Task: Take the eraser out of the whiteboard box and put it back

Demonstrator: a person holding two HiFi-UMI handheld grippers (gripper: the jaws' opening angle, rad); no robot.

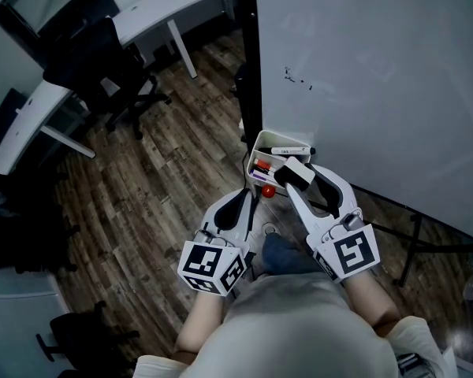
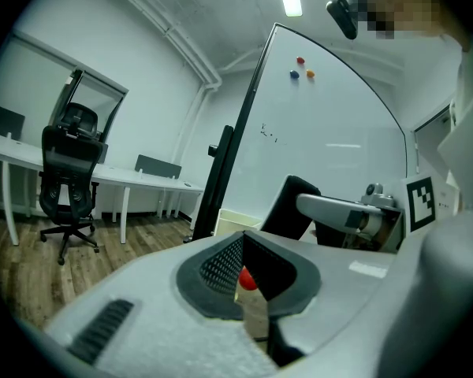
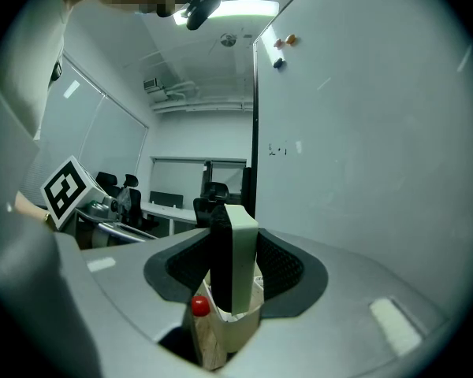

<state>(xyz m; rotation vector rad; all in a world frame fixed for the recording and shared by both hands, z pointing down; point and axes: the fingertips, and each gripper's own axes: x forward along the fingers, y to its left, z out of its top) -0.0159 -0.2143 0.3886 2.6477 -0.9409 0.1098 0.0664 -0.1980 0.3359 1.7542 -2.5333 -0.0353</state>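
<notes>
While the eraser is up out of its slot, right gripper (image 1: 306, 176): jaws clamped on the eraser (image 3: 240, 258), which stands on edge between the 2 pads, black felt side to the left in the right gripper view.
Eraser place: over the near end of the whiteboard box (image 1: 253, 154), lifted clear of the contents, not resting in it.
Left gripper (image 1: 242, 199): jaws together, nothing between them, parked just beside the box on its near left.
Box: white tray at the foot of the whiteboard (image 1: 363, 77), at least 1 marker (image 1: 290, 150) lying inside.
Risk 1: the eraser could snag on the box rim or land on the markers if it goes down off line, since the free slot looks narrow.
Risk 2: only a small part of the eraser is pinched, so a bump on the rim may twist it in the pads.
Risk 3: an early release would likely drop it to the wood floor (image 1: 165, 156).
Hidden: most of the box inside is covered by the eraser and right jaws in the head view.
Unclear: a small red round thing (image 1: 268, 190) near the box corner; can't tell what it is, or whether it sits in the box or below it.
Cut off: how the box hangs on the board isn't visible.
</notes>
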